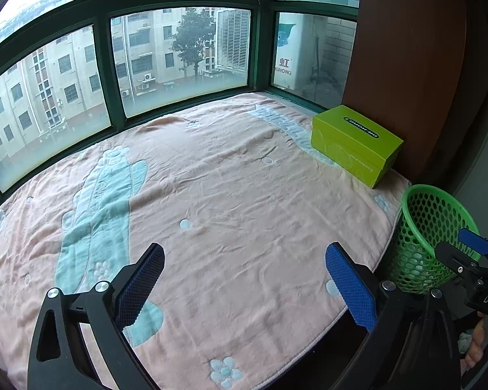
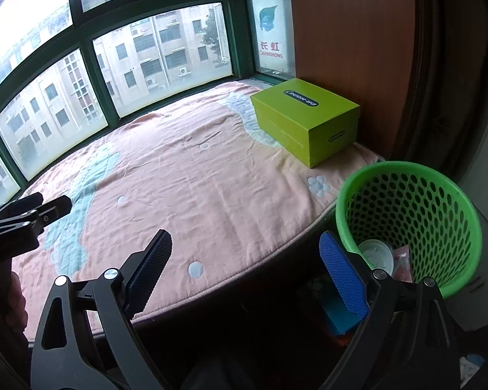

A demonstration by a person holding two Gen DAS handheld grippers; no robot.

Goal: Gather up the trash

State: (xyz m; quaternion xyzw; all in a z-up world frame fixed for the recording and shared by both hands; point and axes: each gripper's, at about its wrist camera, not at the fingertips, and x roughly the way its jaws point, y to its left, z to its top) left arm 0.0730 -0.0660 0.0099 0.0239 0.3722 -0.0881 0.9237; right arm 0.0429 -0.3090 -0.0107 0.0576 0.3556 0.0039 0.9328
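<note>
A green perforated waste basket [image 2: 410,217] stands beside the right edge of the pink blanket; it also shows in the left wrist view [image 1: 429,237]. Inside it lie a white round lid or cup [image 2: 375,255] and a pinkish wrapper [image 2: 401,260]. My left gripper [image 1: 244,279] is open and empty above the pink blanket [image 1: 227,188]. My right gripper [image 2: 245,269] is open and empty over the blanket's front edge, just left of the basket. The right gripper appears at the right of the left wrist view [image 1: 471,260], and the left gripper at the left of the right wrist view [image 2: 32,214].
A lime green shoebox [image 1: 354,144] sits on the blanket's far right corner against a brown wooden panel [image 2: 351,39]. Green-framed windows [image 1: 101,65] bound the blanket at the back. A blue object [image 2: 338,315] lies in the dark space below the platform edge.
</note>
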